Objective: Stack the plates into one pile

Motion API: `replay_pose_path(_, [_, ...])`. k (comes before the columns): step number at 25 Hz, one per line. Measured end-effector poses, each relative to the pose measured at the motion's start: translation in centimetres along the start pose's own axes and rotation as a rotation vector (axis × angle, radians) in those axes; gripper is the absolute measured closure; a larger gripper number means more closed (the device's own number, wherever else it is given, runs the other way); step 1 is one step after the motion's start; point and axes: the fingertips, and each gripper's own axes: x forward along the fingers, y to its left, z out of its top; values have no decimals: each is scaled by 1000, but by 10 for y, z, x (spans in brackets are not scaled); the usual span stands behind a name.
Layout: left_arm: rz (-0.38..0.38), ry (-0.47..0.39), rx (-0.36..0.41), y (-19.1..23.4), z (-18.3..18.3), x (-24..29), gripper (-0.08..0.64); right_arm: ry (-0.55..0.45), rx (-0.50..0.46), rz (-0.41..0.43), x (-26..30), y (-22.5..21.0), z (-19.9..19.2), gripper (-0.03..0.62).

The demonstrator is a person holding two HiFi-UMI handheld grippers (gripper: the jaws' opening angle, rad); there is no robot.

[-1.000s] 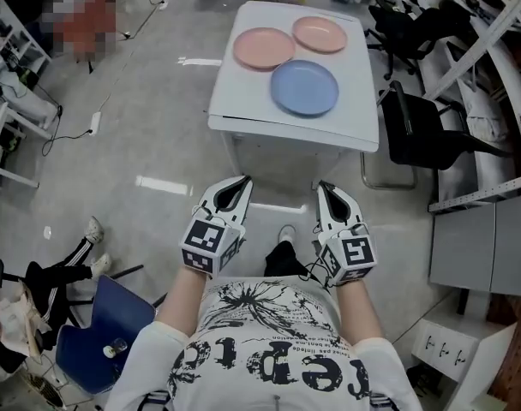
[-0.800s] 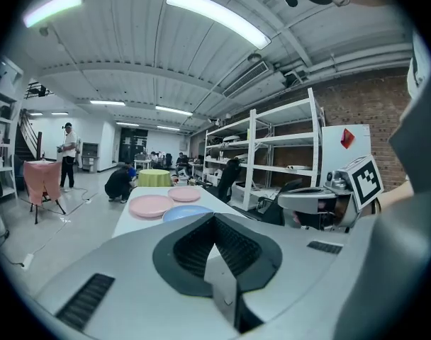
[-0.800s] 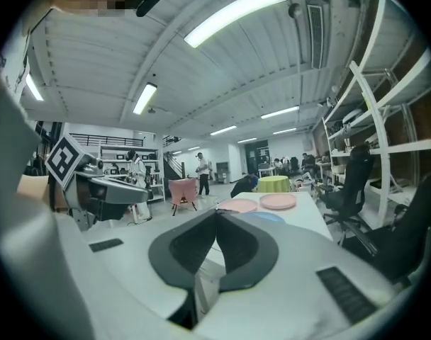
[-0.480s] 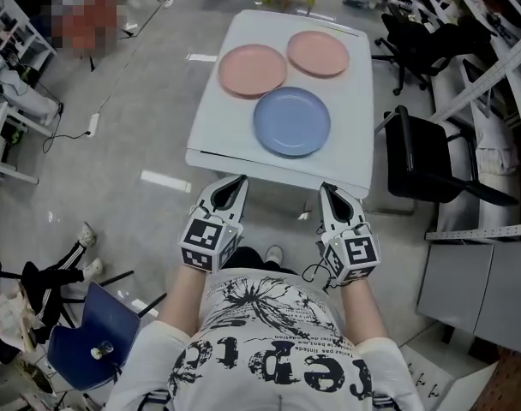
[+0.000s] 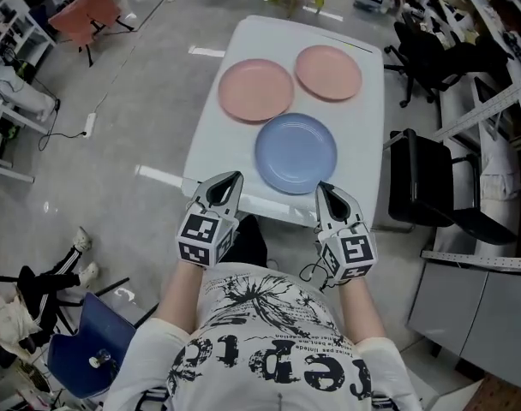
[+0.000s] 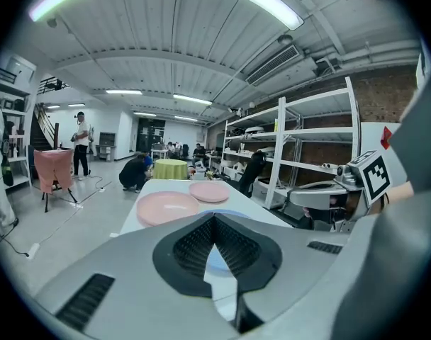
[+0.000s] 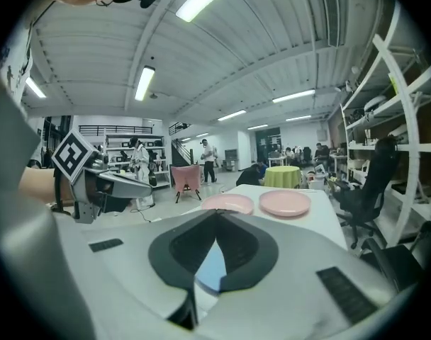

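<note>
Now, left claw: jaws pressed together, nothing between them, tips at the near edge of the white rectangular counter.
Right claw: likewise closed, empty.
Round blue plate: on the counter just beyond both claws, between their lines.
Left round pink plate: farther beyond the left claw.
Right round pink plate: farthest, beyond the right claw.
</note>
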Motion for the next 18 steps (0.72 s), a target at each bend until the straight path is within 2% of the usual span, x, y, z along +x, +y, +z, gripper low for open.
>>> replay_pose_path(6, [-24,9,-9,63,29,67,554,41,6,-15,85,-27,21,584])
replay_pose_path(12, [-29,33,-9,131,40,123,554,103,24,-32,175,-47,33,584])
replay_pose_path(18, [13,98,-88,200,31,172,552,209,47,-86,255,-72,22,585])
